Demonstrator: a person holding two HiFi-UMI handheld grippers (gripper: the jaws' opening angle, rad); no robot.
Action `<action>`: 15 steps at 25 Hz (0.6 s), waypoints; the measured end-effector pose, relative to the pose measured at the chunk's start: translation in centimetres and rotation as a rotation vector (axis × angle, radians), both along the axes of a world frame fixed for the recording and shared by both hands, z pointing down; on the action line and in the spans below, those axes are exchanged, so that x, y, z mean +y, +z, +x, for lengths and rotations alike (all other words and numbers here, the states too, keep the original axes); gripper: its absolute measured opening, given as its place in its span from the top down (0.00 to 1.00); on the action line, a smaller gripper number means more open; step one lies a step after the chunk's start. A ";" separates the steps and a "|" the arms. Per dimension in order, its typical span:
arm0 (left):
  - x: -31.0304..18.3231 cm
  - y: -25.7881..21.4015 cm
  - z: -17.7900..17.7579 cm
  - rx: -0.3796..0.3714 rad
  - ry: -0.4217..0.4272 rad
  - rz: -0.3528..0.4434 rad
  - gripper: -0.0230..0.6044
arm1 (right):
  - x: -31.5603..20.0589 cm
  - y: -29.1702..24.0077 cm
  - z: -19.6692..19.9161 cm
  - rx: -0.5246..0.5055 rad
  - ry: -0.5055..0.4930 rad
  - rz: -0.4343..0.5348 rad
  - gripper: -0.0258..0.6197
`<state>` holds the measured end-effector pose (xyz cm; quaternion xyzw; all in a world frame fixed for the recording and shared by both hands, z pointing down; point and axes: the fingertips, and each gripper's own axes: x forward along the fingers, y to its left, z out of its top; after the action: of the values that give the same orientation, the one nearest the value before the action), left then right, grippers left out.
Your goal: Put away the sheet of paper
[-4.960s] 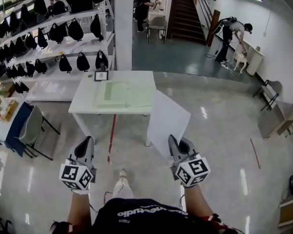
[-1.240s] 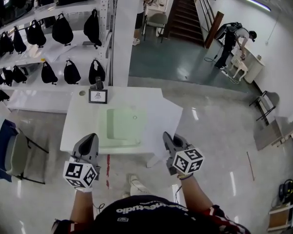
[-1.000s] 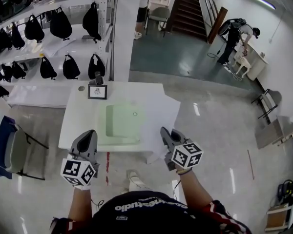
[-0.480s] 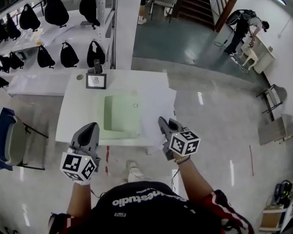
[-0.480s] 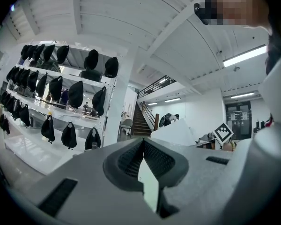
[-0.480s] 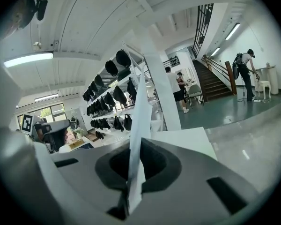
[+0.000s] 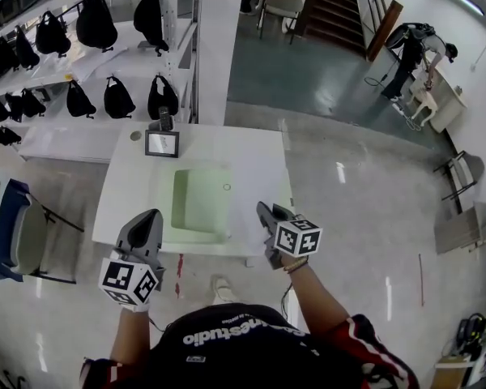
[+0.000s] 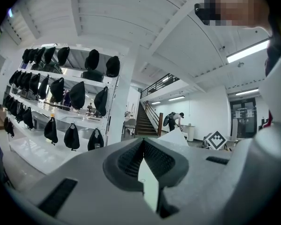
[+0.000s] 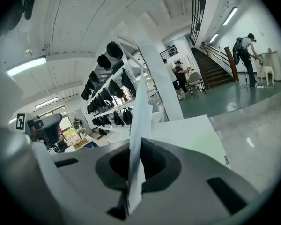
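Sheet of paper blending into white table in head view, outline barely showing; near corner disappearing behind right gripper. In right gripper view, sheet presenting edge-on only, lower end vanishing between clamped jaws. Framed picture showing too small for reading. Person's torso running off bottom edge, hiding legs; one shoe peeking out.
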<state>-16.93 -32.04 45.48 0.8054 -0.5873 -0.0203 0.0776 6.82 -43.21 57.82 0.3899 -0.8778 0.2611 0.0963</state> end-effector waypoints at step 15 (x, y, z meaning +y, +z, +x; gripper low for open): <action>-3.0 -0.8 0.8 -0.048 -0.042 0.017 0.95 | -4.4 4.9 1.2 -0.031 -0.020 -0.124 0.96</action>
<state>-16.16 -35.02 44.68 0.7938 -0.6056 -0.0074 0.0564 8.02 -47.56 62.77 0.3704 -0.8652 0.3199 0.1092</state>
